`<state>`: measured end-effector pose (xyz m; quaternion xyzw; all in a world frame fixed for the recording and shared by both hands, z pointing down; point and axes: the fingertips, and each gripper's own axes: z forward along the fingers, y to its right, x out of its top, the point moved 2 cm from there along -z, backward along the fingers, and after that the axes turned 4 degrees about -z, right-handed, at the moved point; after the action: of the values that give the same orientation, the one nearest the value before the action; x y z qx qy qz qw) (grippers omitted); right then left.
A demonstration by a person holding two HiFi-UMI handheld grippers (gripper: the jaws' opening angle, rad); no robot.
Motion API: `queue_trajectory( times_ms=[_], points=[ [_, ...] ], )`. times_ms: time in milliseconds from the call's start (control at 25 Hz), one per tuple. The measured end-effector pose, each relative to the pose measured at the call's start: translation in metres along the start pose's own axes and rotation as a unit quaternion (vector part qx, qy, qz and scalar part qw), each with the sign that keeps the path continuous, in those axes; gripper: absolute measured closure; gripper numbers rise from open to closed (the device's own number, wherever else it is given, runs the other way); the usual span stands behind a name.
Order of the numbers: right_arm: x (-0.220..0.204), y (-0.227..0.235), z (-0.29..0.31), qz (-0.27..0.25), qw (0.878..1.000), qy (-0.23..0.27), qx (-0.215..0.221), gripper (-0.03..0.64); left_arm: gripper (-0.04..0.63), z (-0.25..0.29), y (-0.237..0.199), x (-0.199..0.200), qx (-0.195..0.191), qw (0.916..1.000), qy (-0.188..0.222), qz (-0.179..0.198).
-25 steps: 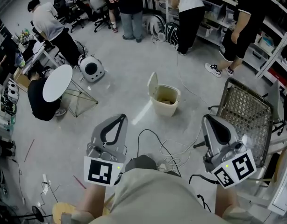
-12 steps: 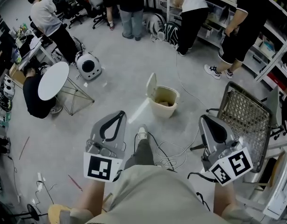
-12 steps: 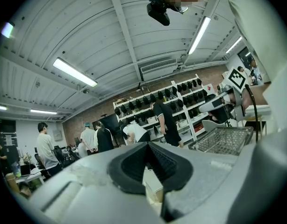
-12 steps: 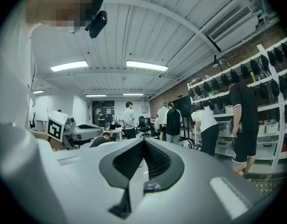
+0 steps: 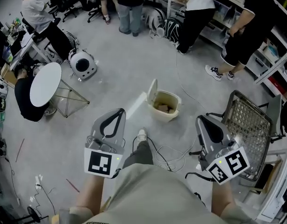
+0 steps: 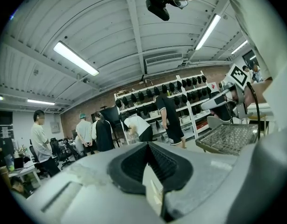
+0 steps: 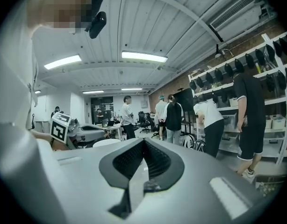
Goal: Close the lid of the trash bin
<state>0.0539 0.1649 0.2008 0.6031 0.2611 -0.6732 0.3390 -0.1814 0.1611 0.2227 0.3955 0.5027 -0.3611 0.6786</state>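
Observation:
A beige trash bin (image 5: 165, 106) stands on the grey floor ahead of me, in the middle of the head view. Its lid (image 5: 153, 90) is raised upright on the bin's left side, and some rubbish shows inside. My left gripper (image 5: 120, 112) is held low at the left, shut and empty, short of the bin. My right gripper (image 5: 201, 121) is at the right, also shut and empty, short of the bin. In the left gripper view the left gripper (image 6: 148, 144) points across the room, and so does the right gripper (image 7: 143, 141) in the right gripper view. Neither gripper view shows the bin.
A metal mesh chair (image 5: 248, 118) stands close on the right. Cables (image 5: 169, 154) lie on the floor between me and the bin, by my shoe (image 5: 141, 135). A round white table (image 5: 45, 84) and a white dome-shaped unit (image 5: 82, 63) are at the left. Several people stand by shelves (image 5: 274, 45) at the back.
I have stepped forward, one leg and shoe now out in front. The bin sits a little nearer. Both grippers stay shut and in the same place before me.

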Motion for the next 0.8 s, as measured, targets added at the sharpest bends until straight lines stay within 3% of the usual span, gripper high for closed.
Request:
queue_trajectory(
  times_ms=[520,680,800],
  points=[
    [-0.014,0.067,0.172,0.022,0.996,-0.077,-0.050,0.614,0.592,0.158,-0.135,-0.039,-0.069,0.9968,-0.040,0.000],
    [-0.029,0.084,0.205,0.035,0.993,-0.094,-0.060,0.614,0.592,0.196,-0.156,-0.048,-0.094,0.9941,-0.047,0.027],
    [-0.043,0.099,0.219,0.045,0.991,-0.107,-0.067,0.614,0.592,0.216,-0.159,-0.056,-0.103,0.9929,-0.054,0.024]
  ],
)
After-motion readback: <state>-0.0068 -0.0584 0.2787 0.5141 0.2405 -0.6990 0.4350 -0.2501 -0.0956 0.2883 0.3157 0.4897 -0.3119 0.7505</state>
